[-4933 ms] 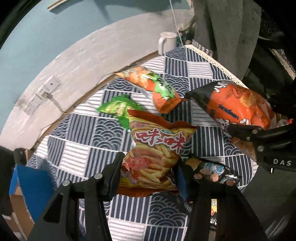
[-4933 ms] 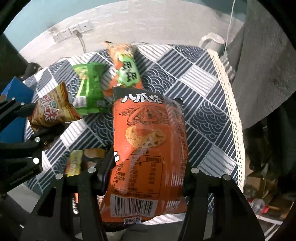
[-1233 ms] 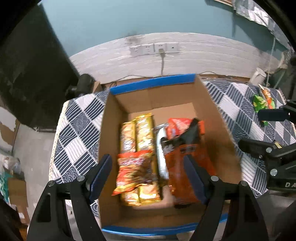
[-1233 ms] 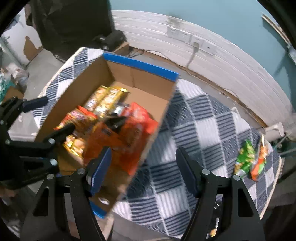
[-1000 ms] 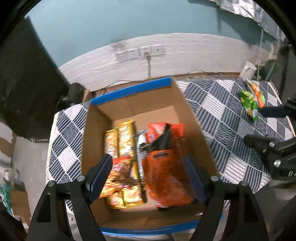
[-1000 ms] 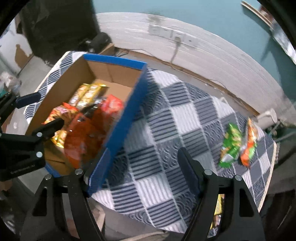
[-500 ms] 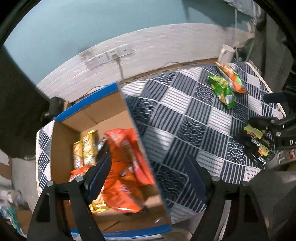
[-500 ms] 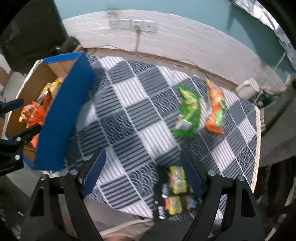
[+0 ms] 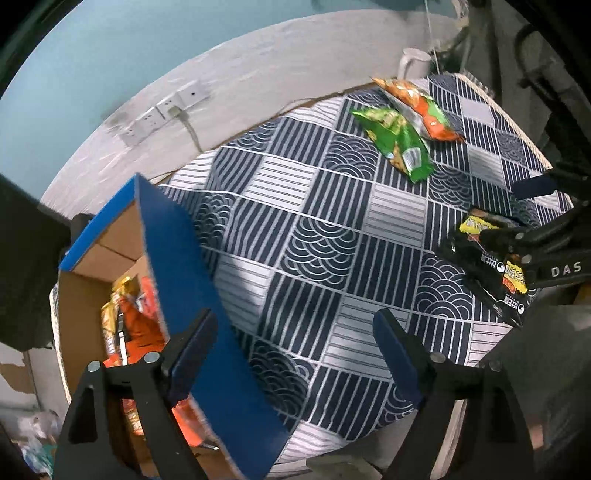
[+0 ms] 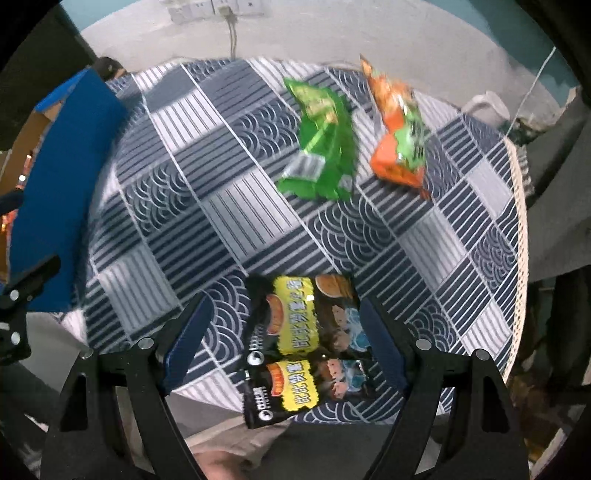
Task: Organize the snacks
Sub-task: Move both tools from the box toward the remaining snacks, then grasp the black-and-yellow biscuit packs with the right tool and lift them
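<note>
Fetching step: right gripper [image 10: 282, 339], jaws spread, hangs over the black snack packets [image 10: 306, 345] at the table's near edge; left gripper [image 9: 295, 354], empty, is opening beside the box [image 9: 207, 314]. Next: descend, pinch.

A table draped in a navy-and-white patterned cloth [image 9: 325, 236] stands against a pale wall band carrying a row of sockets [image 9: 162, 110] with one cable [image 9: 190, 129] plugged in, teal paint above, and a white mug [image 9: 412, 66] sits at the cloth's far corner beside a hanging cord [image 9: 430, 22].
</note>
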Motion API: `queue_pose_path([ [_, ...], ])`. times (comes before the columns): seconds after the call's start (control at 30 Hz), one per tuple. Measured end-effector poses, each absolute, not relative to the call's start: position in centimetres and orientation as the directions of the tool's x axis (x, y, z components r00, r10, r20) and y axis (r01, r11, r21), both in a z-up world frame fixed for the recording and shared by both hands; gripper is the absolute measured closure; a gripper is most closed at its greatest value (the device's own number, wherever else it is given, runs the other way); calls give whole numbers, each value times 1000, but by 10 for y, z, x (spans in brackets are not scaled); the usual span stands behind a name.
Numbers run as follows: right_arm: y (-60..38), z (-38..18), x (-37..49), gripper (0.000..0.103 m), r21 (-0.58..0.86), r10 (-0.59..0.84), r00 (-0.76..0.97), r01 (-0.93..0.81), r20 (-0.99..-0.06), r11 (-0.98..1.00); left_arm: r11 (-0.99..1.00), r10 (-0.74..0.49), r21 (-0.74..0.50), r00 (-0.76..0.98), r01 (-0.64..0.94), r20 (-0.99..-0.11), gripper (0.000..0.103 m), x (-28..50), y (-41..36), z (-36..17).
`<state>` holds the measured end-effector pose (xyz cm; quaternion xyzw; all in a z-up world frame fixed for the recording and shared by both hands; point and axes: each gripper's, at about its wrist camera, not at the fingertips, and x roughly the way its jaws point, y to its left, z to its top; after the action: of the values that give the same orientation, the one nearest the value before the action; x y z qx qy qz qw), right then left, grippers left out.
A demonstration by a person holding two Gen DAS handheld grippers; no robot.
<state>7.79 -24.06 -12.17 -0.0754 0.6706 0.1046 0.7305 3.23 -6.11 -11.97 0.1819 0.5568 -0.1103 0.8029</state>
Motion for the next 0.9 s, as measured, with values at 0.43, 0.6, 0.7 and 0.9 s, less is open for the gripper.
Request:
queue_pose_path([
  [0.43,-246,-169,80,21,15,15,-5,-270,-1000,963,891,70,198,306,409,-949,16,42,-80,-158],
  [0.6,-248,-188,80,19,4,-2,-24,-269,-1000,963,892,73,194,294,408,-953,16,45,-81,-163],
  [0.7,-251,-194,81,19,-3,-10,-27,-268,-1000,963,890,70,191,288,415,-955,16,46,-84,-165],
  [0.9,-251,-216,88,17,-53,-67,-38,-292,-997,955,882,79,197,278,428,-957,16,47,-89,-172],
])
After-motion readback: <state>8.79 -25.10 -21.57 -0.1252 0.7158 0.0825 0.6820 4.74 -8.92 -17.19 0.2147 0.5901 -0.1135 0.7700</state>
